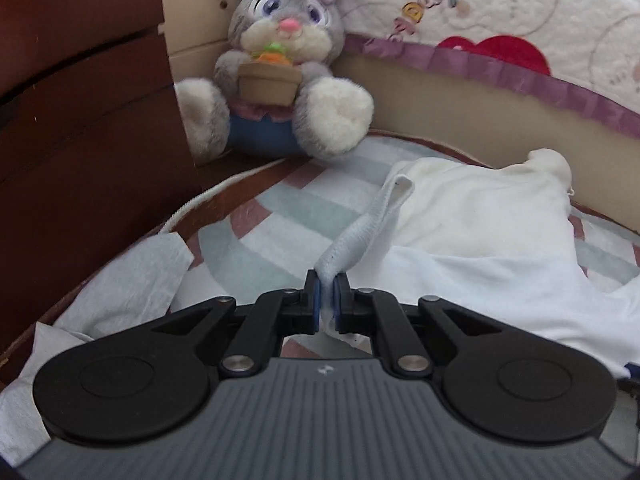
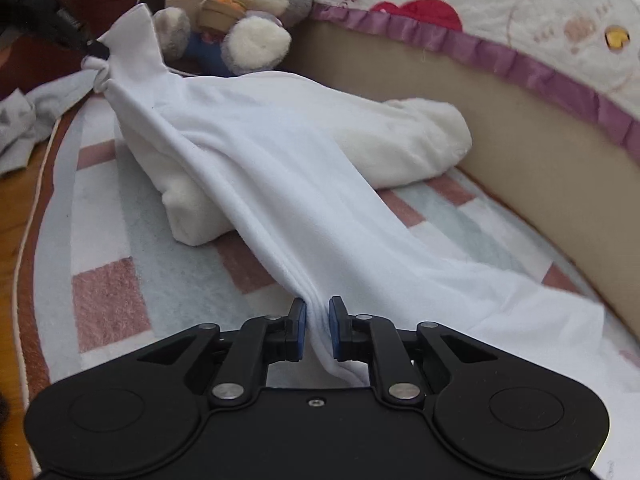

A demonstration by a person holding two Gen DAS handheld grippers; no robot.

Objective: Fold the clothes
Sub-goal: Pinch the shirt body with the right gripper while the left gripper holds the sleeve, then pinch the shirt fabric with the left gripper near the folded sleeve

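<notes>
A white garment is stretched in the air between both grippers, above a checked rug. My left gripper is shut on a ribbed strap end of that white garment. In the right wrist view the left gripper shows at the far upper left, pinching the bunched far corner. My right gripper is shut on gathered folds at the near end. The cloth drapes across a cream folded garment lying on the rug.
A plush rabbit sits at the back against a beige bed base with a quilt on top. Dark wooden furniture stands on the left. A grey cloth and a white crumpled cloth lie at the rug's left edge.
</notes>
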